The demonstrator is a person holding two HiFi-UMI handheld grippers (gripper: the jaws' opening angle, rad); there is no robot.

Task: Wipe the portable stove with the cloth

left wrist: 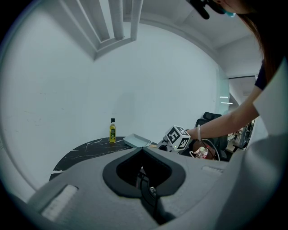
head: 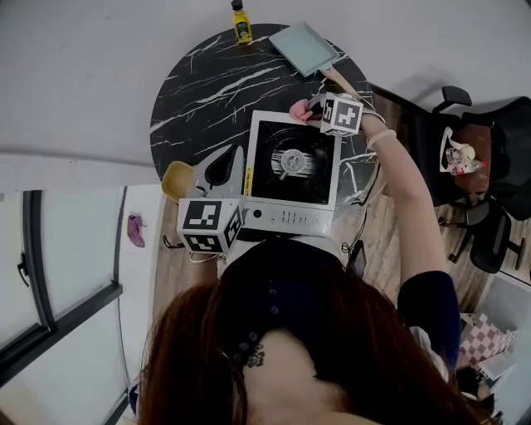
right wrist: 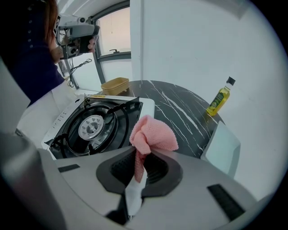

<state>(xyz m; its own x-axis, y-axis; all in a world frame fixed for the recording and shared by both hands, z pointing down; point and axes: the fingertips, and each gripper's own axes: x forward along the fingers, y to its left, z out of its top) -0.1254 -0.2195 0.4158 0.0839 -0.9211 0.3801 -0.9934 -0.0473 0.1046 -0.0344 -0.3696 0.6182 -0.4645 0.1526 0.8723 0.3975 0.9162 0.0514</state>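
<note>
far-left tabletop open; tray and bottle stand behind stove.

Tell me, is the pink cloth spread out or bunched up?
Bunched up: the cloth forms a crumpled wad pinched in the right claw, not lying flat.

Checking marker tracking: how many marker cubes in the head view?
2. One cube on the left tool, at the stove's near-left corner; the other cube on the right tool, at its far-right corner. None looks hidden.

Right gripper with pink cloth sits at far edge of portable stove.
</note>
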